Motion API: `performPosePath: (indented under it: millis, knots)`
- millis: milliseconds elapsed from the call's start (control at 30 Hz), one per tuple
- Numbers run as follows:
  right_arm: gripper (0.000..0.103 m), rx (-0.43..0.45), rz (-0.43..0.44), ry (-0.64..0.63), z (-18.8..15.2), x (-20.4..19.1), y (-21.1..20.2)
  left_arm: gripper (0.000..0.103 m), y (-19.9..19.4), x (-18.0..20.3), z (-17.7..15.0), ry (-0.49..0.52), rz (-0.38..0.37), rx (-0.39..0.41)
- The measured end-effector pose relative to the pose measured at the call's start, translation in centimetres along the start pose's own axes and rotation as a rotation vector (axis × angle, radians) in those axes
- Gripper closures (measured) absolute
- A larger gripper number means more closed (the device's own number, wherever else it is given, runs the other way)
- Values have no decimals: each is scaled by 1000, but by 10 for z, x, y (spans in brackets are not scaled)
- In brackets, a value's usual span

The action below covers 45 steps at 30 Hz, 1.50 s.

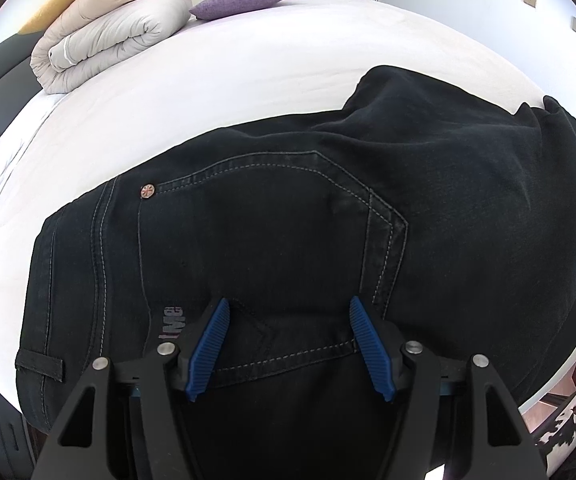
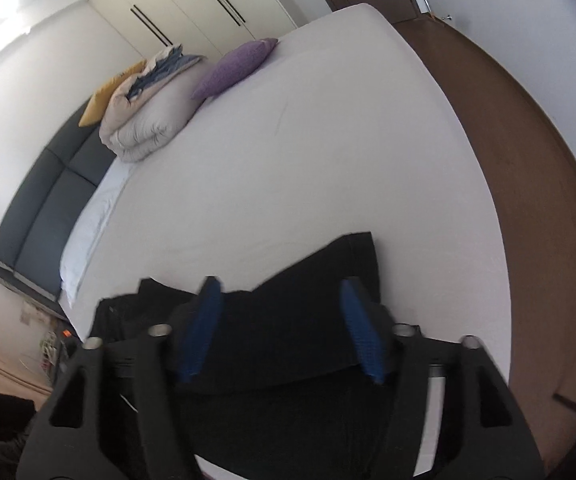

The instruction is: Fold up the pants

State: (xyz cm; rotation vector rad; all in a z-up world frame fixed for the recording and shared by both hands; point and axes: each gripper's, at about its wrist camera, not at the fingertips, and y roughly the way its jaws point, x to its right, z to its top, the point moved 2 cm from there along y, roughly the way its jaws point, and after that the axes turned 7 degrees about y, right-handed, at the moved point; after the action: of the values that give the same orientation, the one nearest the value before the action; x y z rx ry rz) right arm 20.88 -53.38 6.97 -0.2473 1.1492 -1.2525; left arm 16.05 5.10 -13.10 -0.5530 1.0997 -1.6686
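Black jeans (image 1: 288, 216) lie on the white bed (image 1: 208, 80), back pocket up, with the legs folded over into a bunched heap at the right. My left gripper (image 1: 288, 304) hangs just over the pocket and waistband area. Its blue pads (image 1: 212, 344) stand apart, with only flat denim under them. In the right wrist view the jeans (image 2: 308, 280) lie near the bed's front edge, slightly blurred. My right gripper (image 2: 278, 286) is above them, open, with nothing between its pads (image 2: 362, 332).
A folded beige duvet (image 2: 148, 120), a purple pillow (image 2: 232, 68) and a yellow pillow (image 2: 108, 92) sit at the far end by the dark grey headboard (image 2: 48, 208). Bare white sheet (image 2: 308, 152) lies beyond the jeans. Brown floor (image 2: 528, 184) runs along the bed's right side.
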Motion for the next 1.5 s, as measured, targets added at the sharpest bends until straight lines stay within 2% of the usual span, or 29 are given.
performPosePath:
  millis: [100, 233, 267, 367, 467, 667, 767, 800, 833, 933, 1000, 1067, 1200, 1300, 1367, 1433, 1500]
  knots:
    - [32, -33, 10, 6, -9, 27, 20, 37, 1, 2, 4, -6, 4, -3]
    - [33, -42, 65, 99, -13, 73, 44, 37, 2, 5, 7, -7, 9, -6]
    - [33, -38, 78, 115, -34, 101, 35, 37, 2, 6, 7, -7, 10, -6]
    - [34, -32, 159, 131, -48, 114, 34, 37, 2, 6, 7, -9, 10, -5]
    - [34, -42, 154, 141, -57, 125, 40, 37, 2, 6, 7, -9, 10, -5]
    - [34, -79, 162, 149, -54, 120, 79, 37, 1, 6, 6, -9, 11, -2]
    - [51, -130, 127, 81, -57, 109, 101, 37, 0, 5, 4, -10, 11, 1]
    - [68, -143, 109, 62, -58, 106, 105, 37, 0, 5, 4, -10, 11, 2]
    - [78, -166, 103, 52, -60, 103, 109, 37, 0, 5, 4, -10, 10, 2]
    - [86, -201, 75, 51, -68, 95, 112, 37, 0, 6, 3, -7, 9, 4]
    - [93, -215, 79, 60, -72, 80, 101, 37, 0, 5, 3, -4, 6, 5]
    - [95, -207, 96, 76, -70, 61, 82, 37, -1, 5, 3, 0, 4, 5]
    - [98, -117, 205, 219, -40, 33, 29, 37, -1, 5, 5, 10, 3, -1]
    - [98, -50, 201, 422, -20, 56, 0, 37, 0, 5, 6, 13, -1, -1]
    - [98, 30, 112, 490, -19, 80, -20, 37, 0, 5, 6, 11, -1, 4]
    - [97, 83, 64, 532, -31, 98, -35, 37, 0, 4, 5, 8, -1, 10]
    - [97, 71, 106, 502, -50, 104, -35, 37, 0, 3, 5, 10, -2, 13]
